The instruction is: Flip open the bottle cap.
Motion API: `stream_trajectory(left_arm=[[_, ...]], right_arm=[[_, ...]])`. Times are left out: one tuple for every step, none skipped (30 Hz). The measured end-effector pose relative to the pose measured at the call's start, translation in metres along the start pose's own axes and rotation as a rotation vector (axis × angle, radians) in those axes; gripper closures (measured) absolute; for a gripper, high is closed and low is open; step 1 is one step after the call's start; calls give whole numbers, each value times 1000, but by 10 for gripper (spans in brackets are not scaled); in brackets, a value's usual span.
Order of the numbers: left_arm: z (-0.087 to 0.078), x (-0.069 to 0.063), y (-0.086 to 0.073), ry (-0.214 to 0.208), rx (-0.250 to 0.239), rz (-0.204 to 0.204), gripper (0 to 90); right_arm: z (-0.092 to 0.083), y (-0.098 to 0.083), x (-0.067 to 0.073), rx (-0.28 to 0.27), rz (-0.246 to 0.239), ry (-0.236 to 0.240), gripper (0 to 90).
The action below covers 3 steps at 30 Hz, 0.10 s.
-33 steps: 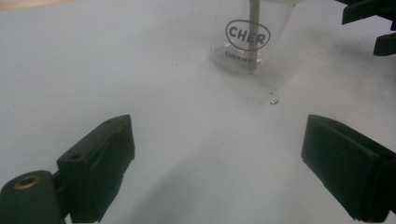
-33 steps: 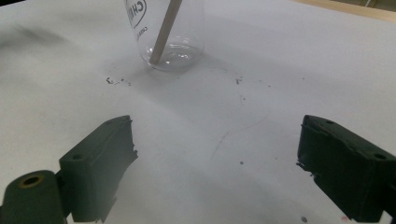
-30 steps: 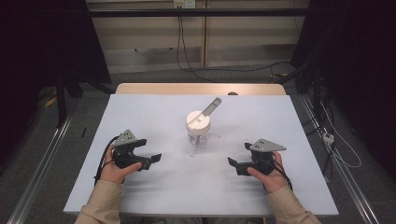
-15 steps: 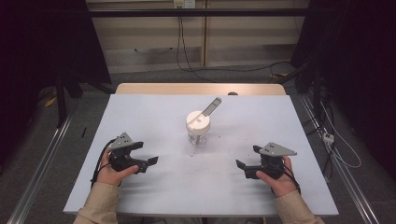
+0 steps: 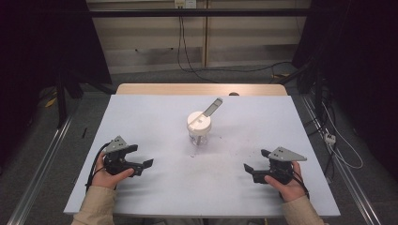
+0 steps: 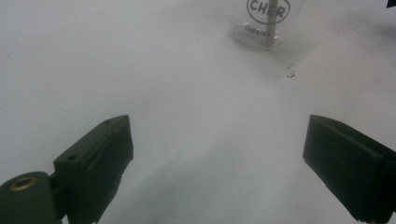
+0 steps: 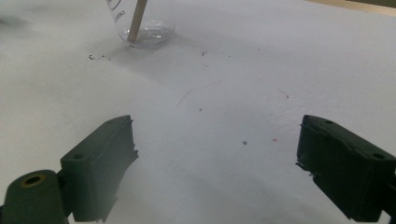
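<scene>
**Clear glass jar at centre, both claws idle and apart**

Glass, transparent and printed with dark lettering, forms the jar (image 5: pixel 199 136) that serves as landmark; it stands upright on the white tabletop (image 5: pixel 155 117), mid-width and slightly toward the far edge. Left of the jar and nearer the person, the left claw (image 5: pixel 142 161) rests low over the tabletop, jaws spread wide with nothing between them; in the left gripper view the jar base (image 6: pixel 264 28) lies ahead and to the right, well apart. On the jar sits a white lid (image 5: pixel 199 121), from which a pale flat handle (image 5: pixel 212 107) slants up and away to the right; a slim wooden stick (image 7: pixel 137 21) shows through the glass, reaching the bottom. Small dark specks (image 5: pixel 193 155) lie just in front of the jar. Right of the jar, equally near the person, the right claw (image 5: pixel 251 168) also gapes wide and empty, pointing inward.

Judged step: approach not yet begun. The next move probably calls for one claw to steady the glass wall while the other takes the lid or handle.
</scene>
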<state>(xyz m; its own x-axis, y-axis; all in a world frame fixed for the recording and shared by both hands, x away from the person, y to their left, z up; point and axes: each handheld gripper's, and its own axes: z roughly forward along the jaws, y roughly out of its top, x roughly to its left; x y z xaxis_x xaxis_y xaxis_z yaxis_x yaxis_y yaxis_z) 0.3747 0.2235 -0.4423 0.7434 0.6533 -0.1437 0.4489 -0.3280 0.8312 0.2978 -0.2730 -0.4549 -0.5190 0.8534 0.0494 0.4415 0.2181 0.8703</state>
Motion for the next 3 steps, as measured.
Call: stream_trajectory(left_arm=[[0, 0, 0, -1, -1, -2, 82], [0, 0, 0, -1, -1, -2, 81], [0, 0, 0, 2, 2, 1, 80]], right_arm=[[0, 0, 0, -1, 0, 0, 109], [0, 0, 0, -1, -1, 1, 109], [1, 0, 0, 1, 0, 1, 109]])
